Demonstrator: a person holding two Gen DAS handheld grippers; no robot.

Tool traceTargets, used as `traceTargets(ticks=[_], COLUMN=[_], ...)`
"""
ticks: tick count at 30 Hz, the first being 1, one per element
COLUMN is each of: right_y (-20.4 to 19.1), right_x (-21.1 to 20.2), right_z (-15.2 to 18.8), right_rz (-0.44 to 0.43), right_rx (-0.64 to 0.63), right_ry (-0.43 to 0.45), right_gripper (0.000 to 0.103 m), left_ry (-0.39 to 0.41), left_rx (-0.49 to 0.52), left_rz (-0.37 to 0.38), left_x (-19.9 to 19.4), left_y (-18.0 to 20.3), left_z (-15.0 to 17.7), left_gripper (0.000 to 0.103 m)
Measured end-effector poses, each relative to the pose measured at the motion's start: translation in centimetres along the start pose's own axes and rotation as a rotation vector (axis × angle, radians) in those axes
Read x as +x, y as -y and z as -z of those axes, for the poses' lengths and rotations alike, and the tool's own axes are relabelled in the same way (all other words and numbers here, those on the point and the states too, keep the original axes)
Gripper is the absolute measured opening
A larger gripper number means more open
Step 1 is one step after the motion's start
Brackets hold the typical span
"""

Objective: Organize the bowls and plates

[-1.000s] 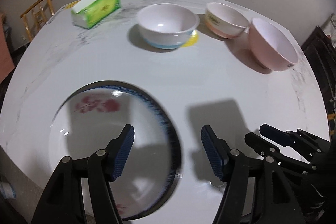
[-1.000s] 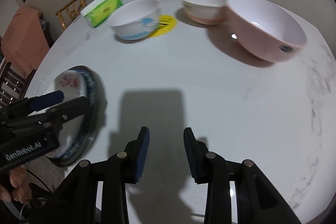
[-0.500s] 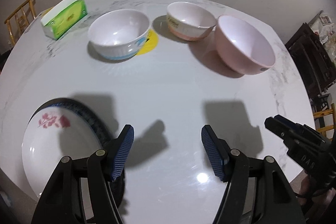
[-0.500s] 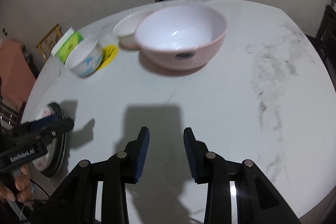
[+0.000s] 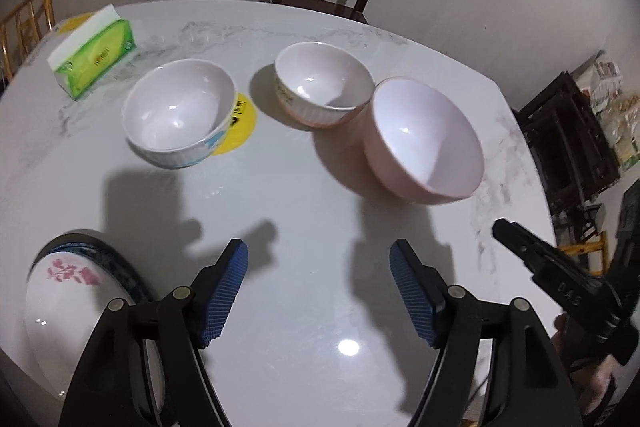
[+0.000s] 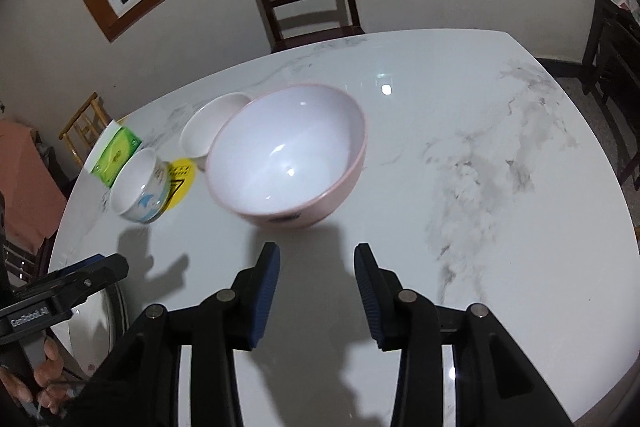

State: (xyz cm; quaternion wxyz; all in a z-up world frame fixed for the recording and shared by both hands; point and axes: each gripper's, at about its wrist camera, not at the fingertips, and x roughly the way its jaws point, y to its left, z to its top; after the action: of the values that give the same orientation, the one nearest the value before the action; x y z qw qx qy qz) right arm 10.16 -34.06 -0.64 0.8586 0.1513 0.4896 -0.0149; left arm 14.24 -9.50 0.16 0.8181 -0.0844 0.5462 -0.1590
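Evidently the bowl-gathering step was in hand: the right gripper (image 6: 316,291), jaws open and empty, faced the large pink bowl (image 6: 286,155), which sat upright, mouth up, on the marble table (image 6: 480,147). Being round, it had no long axis. The left gripper (image 5: 318,291), also open and empty, hovered beside the flowered plate (image 5: 68,303). The next move likely called for straddling the pink bowl's near rim.

Blue-rimmed white floral plate (image 5: 60,307): partly hidden behind the left gripper's (image 5: 318,291) black fingers. Small cream ribbed bowl (image 6: 208,131): half occluded by the large pink bowl (image 6: 288,151).
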Motion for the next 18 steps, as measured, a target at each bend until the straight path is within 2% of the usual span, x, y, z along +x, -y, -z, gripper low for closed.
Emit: traceTargets(ticks=[12,18], right_y=[2.1,2.9], right_x=[2.8,5.1], right_z=[-4.9,-6.6], right_rz=[0.023,0.016], right_rx=[0.071,0.109], right_ry=[-0.051,-0.086], right_gripper=[0.039,0.039], left_ry=[-0.082,-0.108], left_rx=[-0.114,-0.130], left_rz=[0.062,0.052], left_x=[3.3,5.5], left_y=[1.7,2.6], left_z=[-5.0,-6.7], left_gripper=[0.070,0.069])
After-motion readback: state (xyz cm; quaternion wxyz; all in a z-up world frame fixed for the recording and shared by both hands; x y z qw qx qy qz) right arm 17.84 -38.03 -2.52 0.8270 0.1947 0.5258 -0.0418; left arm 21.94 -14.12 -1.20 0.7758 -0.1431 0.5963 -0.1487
